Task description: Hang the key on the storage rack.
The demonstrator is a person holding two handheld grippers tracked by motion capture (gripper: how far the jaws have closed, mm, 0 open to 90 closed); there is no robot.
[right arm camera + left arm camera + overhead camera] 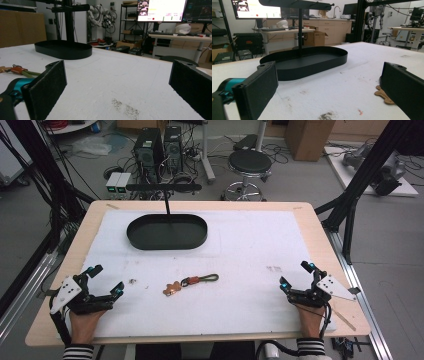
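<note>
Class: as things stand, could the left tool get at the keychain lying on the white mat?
Probably yes: the left tool is open, and only bare white mat lies between it and the keychain.

The room is bright and the light is even, most likely from lamps above. The white mat looks very bright in the high view, and shadows on it are soft and small. The black tray is so dark that little shows inside it. That view is a bit grainy, and straight lines bend near its edges. In both gripper views the close pads at the bottom look fuzzy. The screen at the top right of the right gripper view glows almost white.
</note>
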